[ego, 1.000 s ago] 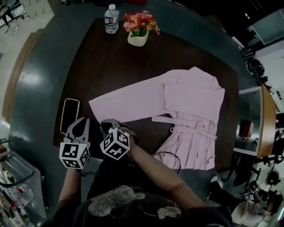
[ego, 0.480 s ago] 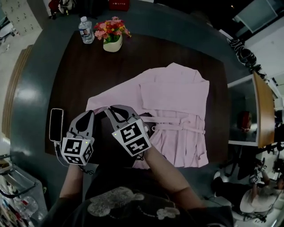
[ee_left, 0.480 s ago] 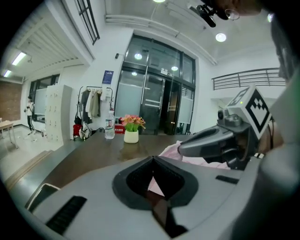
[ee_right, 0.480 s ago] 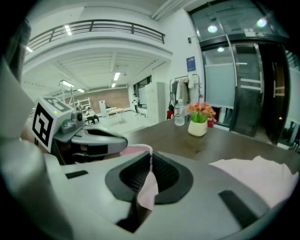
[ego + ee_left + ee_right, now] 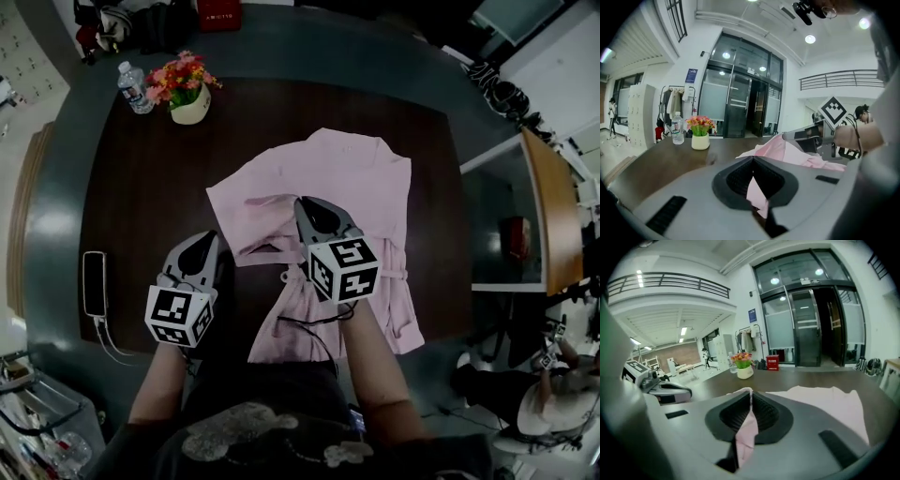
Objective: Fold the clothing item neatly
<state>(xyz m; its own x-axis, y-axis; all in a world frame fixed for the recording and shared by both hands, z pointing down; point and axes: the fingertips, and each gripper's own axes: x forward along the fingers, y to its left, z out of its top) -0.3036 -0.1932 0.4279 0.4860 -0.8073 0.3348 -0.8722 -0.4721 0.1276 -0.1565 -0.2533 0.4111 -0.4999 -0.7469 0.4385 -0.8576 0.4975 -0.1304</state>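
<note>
While both grippers are held above the near half of the dark table (image 5: 131, 197), each has its jaws pressed together on pink cloth. The left gripper (image 5: 208, 242) pinches a thin fold of the pink garment (image 5: 347, 169) at the garment's left edge; its own view shows the cloth caught between the closed pads (image 5: 752, 185). The right gripper (image 5: 303, 202) is over the middle of the garment, and its view likewise shows a strip of pink fabric clamped between the shut jaws (image 5: 747, 416). The garment lies spread at mid-table, with its upper end toward the far edge, its lower end reaching the near edge by the person, and a sleeve section drawn across its front between the two grippers. At the far left corner stand a flower pot (image 5: 187, 98) and a water bottle (image 5: 131, 87), just beside each other. A phone (image 5: 94, 283) lies near the table's left edge, well apart from the garment.
</note>
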